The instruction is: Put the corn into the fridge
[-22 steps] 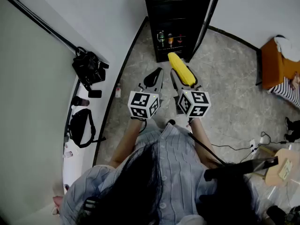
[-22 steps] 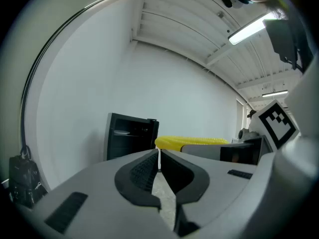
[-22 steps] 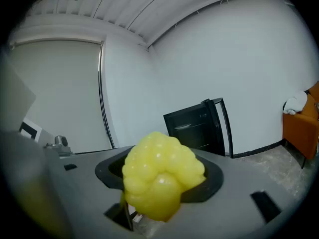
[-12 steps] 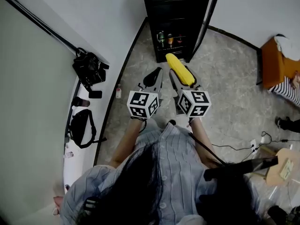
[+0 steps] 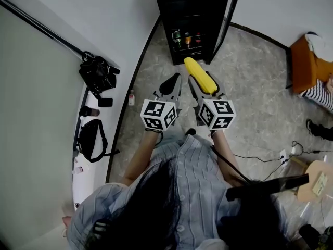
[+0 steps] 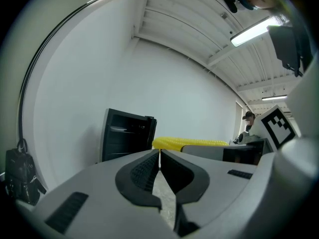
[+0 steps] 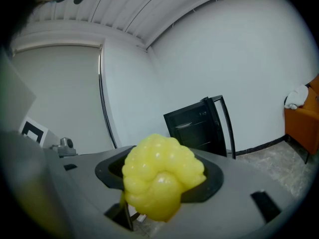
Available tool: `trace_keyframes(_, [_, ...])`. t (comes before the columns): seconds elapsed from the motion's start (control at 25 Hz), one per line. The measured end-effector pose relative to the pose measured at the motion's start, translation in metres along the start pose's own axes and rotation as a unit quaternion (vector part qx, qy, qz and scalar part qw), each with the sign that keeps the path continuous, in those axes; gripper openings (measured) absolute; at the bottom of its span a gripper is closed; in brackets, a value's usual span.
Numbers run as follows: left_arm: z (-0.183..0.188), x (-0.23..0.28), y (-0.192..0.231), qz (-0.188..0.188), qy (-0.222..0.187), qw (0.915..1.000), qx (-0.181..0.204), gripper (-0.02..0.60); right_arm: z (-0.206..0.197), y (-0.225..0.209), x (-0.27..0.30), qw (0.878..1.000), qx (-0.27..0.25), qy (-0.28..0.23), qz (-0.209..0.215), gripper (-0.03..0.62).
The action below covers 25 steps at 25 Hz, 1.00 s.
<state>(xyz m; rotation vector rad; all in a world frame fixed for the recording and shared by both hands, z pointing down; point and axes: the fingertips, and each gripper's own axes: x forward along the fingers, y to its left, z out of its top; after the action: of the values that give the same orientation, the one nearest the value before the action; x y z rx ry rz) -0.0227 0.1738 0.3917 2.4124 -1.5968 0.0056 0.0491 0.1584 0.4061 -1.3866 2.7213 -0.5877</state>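
A yellow corn cob sticks forward out of my right gripper, which is shut on it; in the right gripper view the cob's end fills the space between the jaws. My left gripper is beside it on the left, shut with nothing held; its pads meet in the left gripper view, where the corn shows to the right. Both point at a small black fridge standing open against the white wall, with bottles on a lower shelf. The fridge lies ahead in the right gripper view too.
The fridge door stands open on the right side. Black bags lie along a white ledge at left. An orange seat with cloth stands at far right, and cables trail on the stone floor at right.
Both grippers and the corn have kept their place in the picture; the fridge has slid slightly up and left as the head view shifted. A shoe at far right has moved.
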Motion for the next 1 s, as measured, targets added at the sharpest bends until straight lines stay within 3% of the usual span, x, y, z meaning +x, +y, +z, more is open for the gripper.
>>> trace_keyframes(0.48, [-0.014,0.024,0.013,-0.006,0.022,0.9995,-0.023,0.009,-0.014,-0.025,0.013,0.999,0.029,0.014,-0.024,0.267])
trace_keyframes(1.0, [-0.01,0.105,0.057,-0.031,0.029,0.9986,-0.031,0.009,-0.006,-0.076,0.081,0.997,0.069,0.014,-0.043,0.267])
